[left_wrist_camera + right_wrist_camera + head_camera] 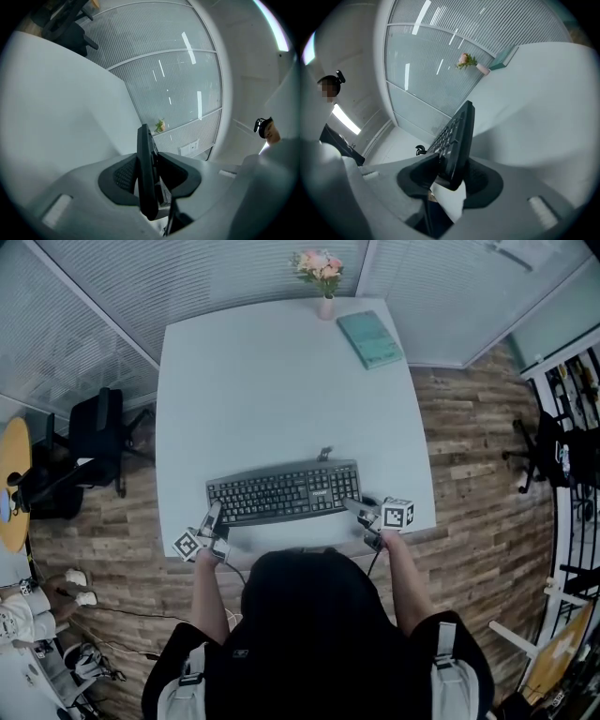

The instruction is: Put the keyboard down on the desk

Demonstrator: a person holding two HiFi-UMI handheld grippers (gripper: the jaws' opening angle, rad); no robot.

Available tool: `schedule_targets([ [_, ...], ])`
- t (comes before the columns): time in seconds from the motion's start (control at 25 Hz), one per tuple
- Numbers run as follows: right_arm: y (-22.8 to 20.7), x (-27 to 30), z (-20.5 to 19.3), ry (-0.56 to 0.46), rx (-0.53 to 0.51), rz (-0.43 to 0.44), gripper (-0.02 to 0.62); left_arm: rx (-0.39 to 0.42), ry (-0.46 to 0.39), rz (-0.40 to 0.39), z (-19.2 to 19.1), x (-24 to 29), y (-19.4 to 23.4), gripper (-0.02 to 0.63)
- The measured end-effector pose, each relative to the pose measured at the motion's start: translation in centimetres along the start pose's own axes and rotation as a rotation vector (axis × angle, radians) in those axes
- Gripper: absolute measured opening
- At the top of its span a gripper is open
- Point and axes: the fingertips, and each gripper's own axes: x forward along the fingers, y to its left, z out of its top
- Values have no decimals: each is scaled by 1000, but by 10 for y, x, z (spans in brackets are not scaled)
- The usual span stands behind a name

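- Two tools on one keyboard (284,491): left tool (214,515) clamped on its left end, right tool (357,508) clamped on its right end.
- In the left gripper view, dark pads (123,176) pressed on both faces of the thin black edge, no gap showing. Same in the right gripper view, with the keyed face running off from the jaws.
- Keyboard lying crosswise over the near part of the white table (281,381), keyed face up, close to the near edge. Cannot tell whether resting on the top or held just above it.
- Short grey cable (325,455) sticking out from the keyboard's far side.
- At the table's far edge, a small vase of pink flowers (321,276). Near it to the right, a teal book (370,338) lying flat, well apart from the keyboard.
- Black office chair (97,432) on the wood floor (450,427) left of the table.
- Bare forearms (208,592) reaching forward to both tools.
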Motion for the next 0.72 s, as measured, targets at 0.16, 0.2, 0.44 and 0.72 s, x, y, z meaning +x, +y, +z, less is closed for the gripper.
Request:
schedule_targets([
  [0.16,-5,2,-1,5,17,-10,155,16,12,22,-1,4,3,117],
  [0.2,-7,1,-2,4,20,-10,156,19,13,28,-1,5,3,117],
  [0.44,-16,1,-10,15,49,-32,167,44,29,70,-8,7,6,124],
  [0.72,-14,-1,-21,28,71,-44,169,94,58,150,-10,-7,17,126],
])
